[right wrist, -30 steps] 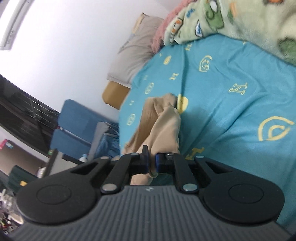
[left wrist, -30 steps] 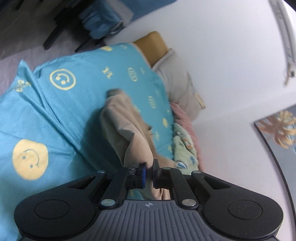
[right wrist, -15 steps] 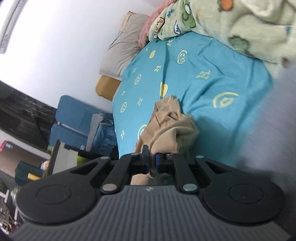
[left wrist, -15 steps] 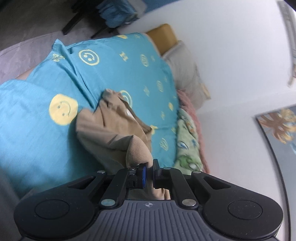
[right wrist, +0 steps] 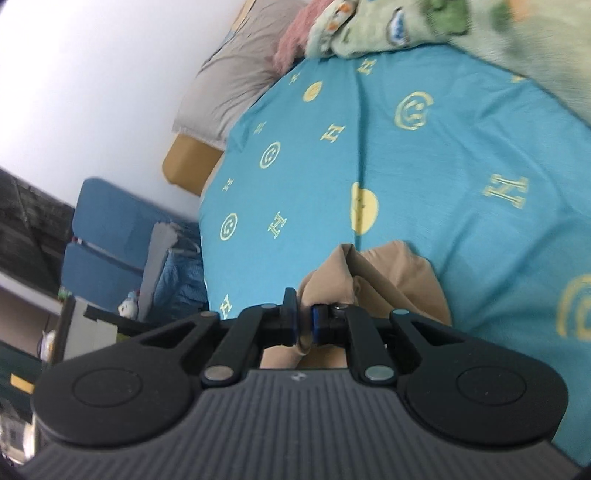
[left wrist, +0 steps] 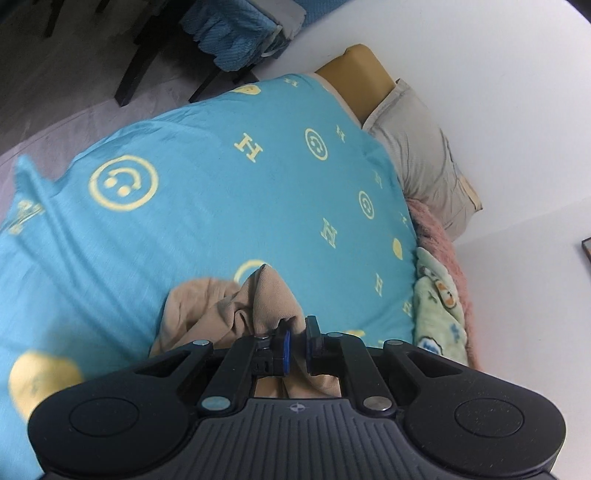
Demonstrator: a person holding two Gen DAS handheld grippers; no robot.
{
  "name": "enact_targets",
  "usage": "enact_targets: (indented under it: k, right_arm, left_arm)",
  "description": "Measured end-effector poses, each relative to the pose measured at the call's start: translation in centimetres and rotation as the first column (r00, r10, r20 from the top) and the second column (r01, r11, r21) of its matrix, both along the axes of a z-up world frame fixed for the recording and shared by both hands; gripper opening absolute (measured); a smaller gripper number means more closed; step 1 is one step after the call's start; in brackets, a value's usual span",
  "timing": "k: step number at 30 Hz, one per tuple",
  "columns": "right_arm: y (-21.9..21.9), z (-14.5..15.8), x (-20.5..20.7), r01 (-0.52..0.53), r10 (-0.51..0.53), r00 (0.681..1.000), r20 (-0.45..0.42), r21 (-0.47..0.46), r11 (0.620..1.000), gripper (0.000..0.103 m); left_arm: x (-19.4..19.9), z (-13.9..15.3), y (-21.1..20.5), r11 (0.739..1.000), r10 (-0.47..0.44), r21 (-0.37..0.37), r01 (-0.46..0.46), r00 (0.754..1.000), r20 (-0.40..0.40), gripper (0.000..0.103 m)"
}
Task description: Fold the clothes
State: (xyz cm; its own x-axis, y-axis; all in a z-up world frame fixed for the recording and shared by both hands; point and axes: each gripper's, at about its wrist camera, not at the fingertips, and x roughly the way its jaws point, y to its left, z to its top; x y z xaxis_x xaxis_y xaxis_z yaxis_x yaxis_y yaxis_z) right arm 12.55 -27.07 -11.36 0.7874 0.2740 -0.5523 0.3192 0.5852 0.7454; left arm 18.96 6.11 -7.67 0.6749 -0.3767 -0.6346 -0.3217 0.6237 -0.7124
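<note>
A tan garment (left wrist: 236, 310) hangs bunched from both grippers over a bed with a blue sheet (left wrist: 221, 206) printed with yellow smileys. My left gripper (left wrist: 296, 345) is shut on a fold of the garment. In the right wrist view my right gripper (right wrist: 303, 325) is shut on another fold of the same tan garment (right wrist: 391, 284), which drapes down onto the blue sheet (right wrist: 443, 166). The lower part of the cloth is hidden behind each gripper body.
A grey pillow (left wrist: 424, 158) and a tan headboard (left wrist: 358, 77) lie at the bed's far end by the white wall. A pink blanket (left wrist: 439, 240) and a green patterned blanket (right wrist: 406, 26) lie along the wall side. A blue chair (right wrist: 107, 236) stands beside the bed.
Both grippers have swung with the garment: the bed filled the views, dropped away half a second ago, and is close again now. The cloth is more bunched near the jaws. Both stay shut.
</note>
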Motion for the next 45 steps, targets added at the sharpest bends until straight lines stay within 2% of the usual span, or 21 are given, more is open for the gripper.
enact_targets:
  k: [3,9,10,11,12,13,14,15,16,22,24,27,28,30,32,35,38,41,45]
  right_arm:
    - [-0.1,-1.7,2.7,-0.035,0.035,0.999,-0.003,-0.018,0.999,0.012]
    - [0.5,-4.3,6.4,-0.092,0.088,0.995,-0.051,-0.074,0.993,0.013]
    - [0.6,-4.5,6.8,-0.102,0.098,0.993,-0.059,-0.082,0.991,0.015]
    - [0.8,-4.7,7.2,-0.112,0.107,0.992,-0.068,-0.091,0.99,0.017]
    - [0.9,-4.8,7.5,-0.124,0.117,0.991,-0.068,-0.097,0.988,0.027]
    - [1.0,-4.7,7.5,-0.137,0.133,0.99,-0.046,-0.101,0.985,0.052]
    - [1.2,-4.5,7.4,-0.154,0.154,0.988,-0.014,-0.103,0.983,0.065]
    - [1.5,-4.2,7.3,-0.168,0.17,0.985,0.017,-0.108,0.98,0.084]
    - [1.7,-3.9,7.1,-0.175,0.181,0.982,0.044,-0.121,0.977,0.085]
    - [3.0,-1.9,5.6,-0.24,0.281,0.952,0.122,-0.276,0.931,0.085]
    - [3.5,-1.8,5.3,-0.278,0.337,0.934,0.115,-0.357,0.892,0.084]
    - [4.3,-2.6,5.7,-0.297,0.369,0.927,0.07,-0.464,0.834,0.065]
    - [4.3,-3.0,5.9,-0.3,0.363,0.93,0.052,-0.464,0.833,0.051]
    - [4.4,-3.7,6.3,-0.307,0.357,0.934,0.018,-0.473,0.826,0.041]
    - [5.0,-4.2,6.6,-0.325,0.378,0.926,-0.005,-0.523,0.788,0.04]
    - [6.0,-6.1,6.9,-0.365,0.397,0.915,-0.073,-0.57,0.736,0.039]
    - [6.7,-6.4,6.0,-0.368,0.406,0.911,-0.08,-0.601,0.709,0.039]
    - [6.8,-4.9,4.0,-0.366,0.418,0.907,-0.055,-0.597,0.714,0.04]
    - [7.1,-3.5,1.0,-0.373,0.422,0.904,-0.064,-0.601,0.707,0.04]
  left_arm:
    - [1.5,-2.4,0.2,1.0,-0.01,0.004,0.01,1.0,0.012,0.009]
    - [4.9,-5.8,0.2,0.999,-0.033,0.042,0.035,0.999,-0.033,0.01]
    - [5.4,-6.0,0.0,0.997,-0.044,0.055,0.046,0.998,-0.043,0.011]
    - [5.8,-6.2,-0.1,0.996,-0.058,0.065,0.062,0.997,-0.051,0.021]
    - [6.0,-6.1,-0.3,0.994,-0.076,0.076,0.08,0.996,-0.046,0.036]
    - [6.0,-5.8,-0.6,0.991,-0.096,0.096,0.099,0.995,-0.026,0.046]
    - [6.0,-5.6,-0.9,0.986,-0.117,0.116,0.117,0.993,-0.007,0.064]
    - [6.0,-5.3,-1.2,0.981,-0.138,0.137,0.135,0.99,0.012,0.081]
    - [6.0,-5.0,-1.5,0.975,-0.158,0.16,0.152,0.987,0.029,0.084]
    - [3.8,-3.1,-3.0,0.926,-0.253,0.312,0.213,0.962,0.097,0.086]
    - [3.1,-3.2,-3.6,0.893,-0.294,0.382,0.24,0.952,0.089,0.088]
    - [2.2,-4.3,-4.1,0.844,-0.328,0.465,0.266,0.943,0.056,0.088]
    - [1.8,-4.8,-4.3,0.828,-0.336,0.489,0.273,0.941,0.044,0.088]
    - [1.3,-5.9,-4.7,0.791,-0.36,0.529,0.306,0.933,-0.002,0.087]
    - [0.9,-6.6,-5.2,0.751,-0.385,0.575,0.325,0.923,-0.018,0.087]
    - [0.5,-6.9,-6.0,0.707,-0.397,0.632,0.318,0.918,-0.017,0.087]
    - [-0.5,-6.1,-6.0,0.697,-0.395,0.647,0.308,0.918,-0.011,0.086]
    - [-1.8,-5.0,-5.9,0.691,-0.392,0.66,0.295,0.92,-0.001,0.085]
    - [-4.7,-3.0,-6.4,0.665,-0.396,0.697,0.269,0.918,0.024,0.085]
